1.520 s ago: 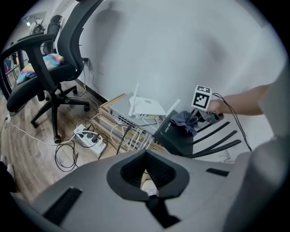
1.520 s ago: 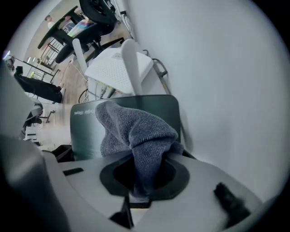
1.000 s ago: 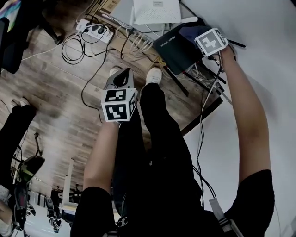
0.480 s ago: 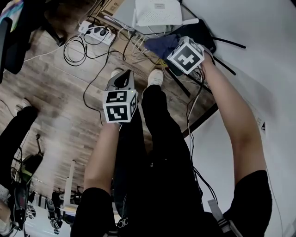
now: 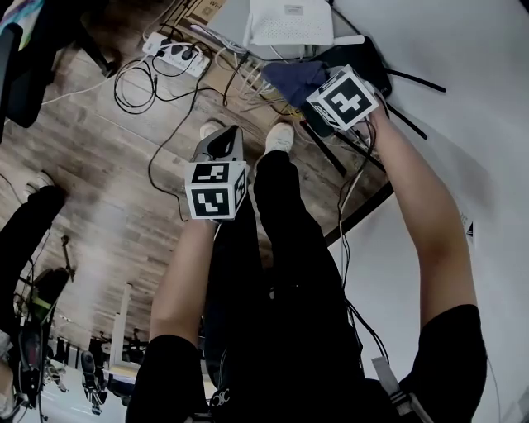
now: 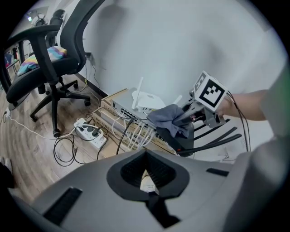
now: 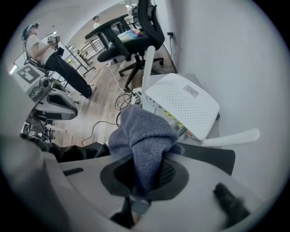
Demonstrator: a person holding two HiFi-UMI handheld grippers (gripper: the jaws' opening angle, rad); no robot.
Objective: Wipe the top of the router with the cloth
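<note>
A white router (image 5: 285, 21) with white antennas lies on stacked boxes by the wall; in the right gripper view the router (image 7: 183, 106) is just beyond the cloth. A black router (image 5: 368, 62) with black antennas sits to its right. My right gripper (image 5: 318, 83) is shut on a blue-grey cloth (image 5: 293, 78), which bunches out of the jaws (image 7: 145, 136) in front of the white router's near edge. The left gripper view shows the cloth (image 6: 170, 118) hanging over the black router (image 6: 181, 140). My left gripper (image 5: 219, 140) hangs over the floor, shut and holding nothing.
A power strip (image 5: 173, 54) and loose cables lie on the wooden floor. A stack of network switches (image 6: 122, 111) with white leads sits under the routers. An office chair (image 6: 50, 59) stands at the left. The person's shoes (image 5: 277, 136) are below the routers. Another person (image 7: 36, 43) stands far off.
My right gripper has carried the cloth leftwards off the black router's top toward the white router's near edge. The left gripper has stayed in place.
</note>
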